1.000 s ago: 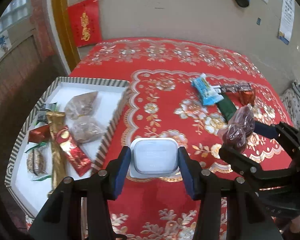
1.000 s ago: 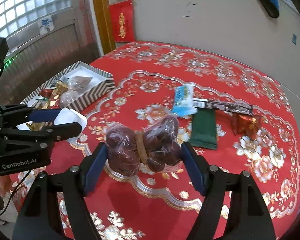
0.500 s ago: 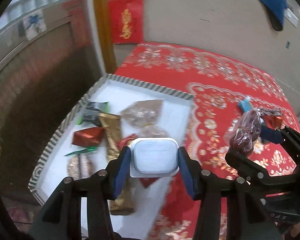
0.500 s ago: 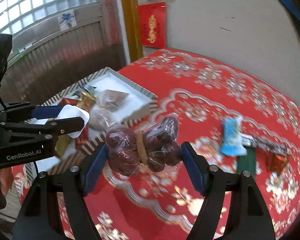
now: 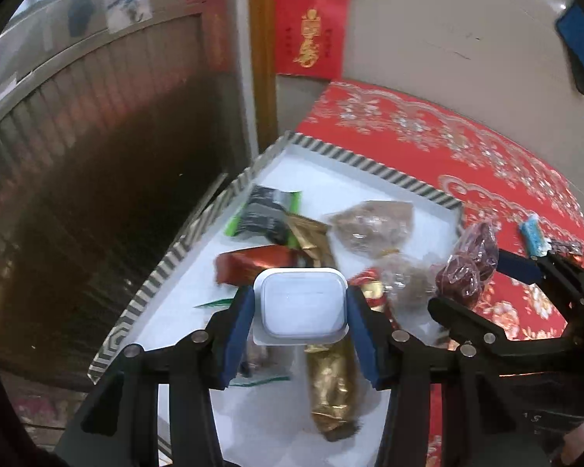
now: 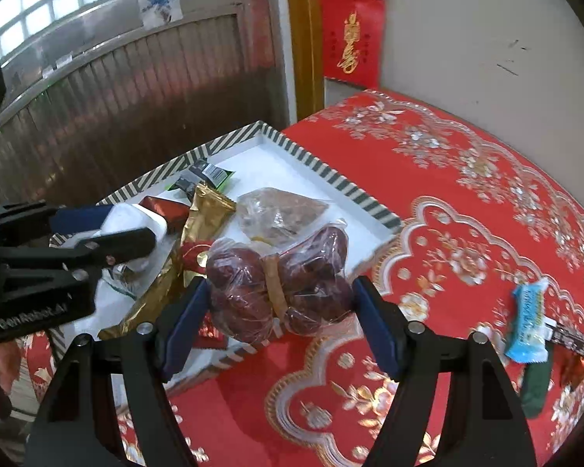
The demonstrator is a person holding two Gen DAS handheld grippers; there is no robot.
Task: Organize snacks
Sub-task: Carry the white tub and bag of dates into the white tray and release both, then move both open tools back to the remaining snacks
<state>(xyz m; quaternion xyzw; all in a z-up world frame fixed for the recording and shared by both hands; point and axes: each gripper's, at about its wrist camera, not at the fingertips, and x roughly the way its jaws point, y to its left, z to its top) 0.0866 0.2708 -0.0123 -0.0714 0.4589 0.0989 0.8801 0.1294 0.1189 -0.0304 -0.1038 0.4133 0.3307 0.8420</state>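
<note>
My left gripper (image 5: 300,309) is shut on a white sealed cup (image 5: 300,306) and holds it above the striped tray (image 5: 354,161). It also shows in the right wrist view (image 6: 136,229). My right gripper (image 6: 278,303) is shut on a clear bag of dark red dates (image 6: 280,278), held over the tray's near right edge (image 6: 350,186). The bag also shows in the left wrist view (image 5: 469,268). The tray holds several snacks: a gold packet (image 5: 327,373), a red packet (image 5: 253,262), a green-black packet (image 5: 264,210) and a bag of brown nuts (image 5: 373,223).
The tray sits at the left end of a table with a red flowered cloth (image 6: 467,194). On the cloth to the right lie a blue packet (image 6: 527,325), a dark bar (image 6: 574,340), a green packet (image 6: 535,385) and a red packet (image 6: 574,367). A wall and wooden panelling stand behind.
Both grippers have swung left from over the cloth to over the tray, each still holding its item. The loose snacks on the cloth now lie far right.
</note>
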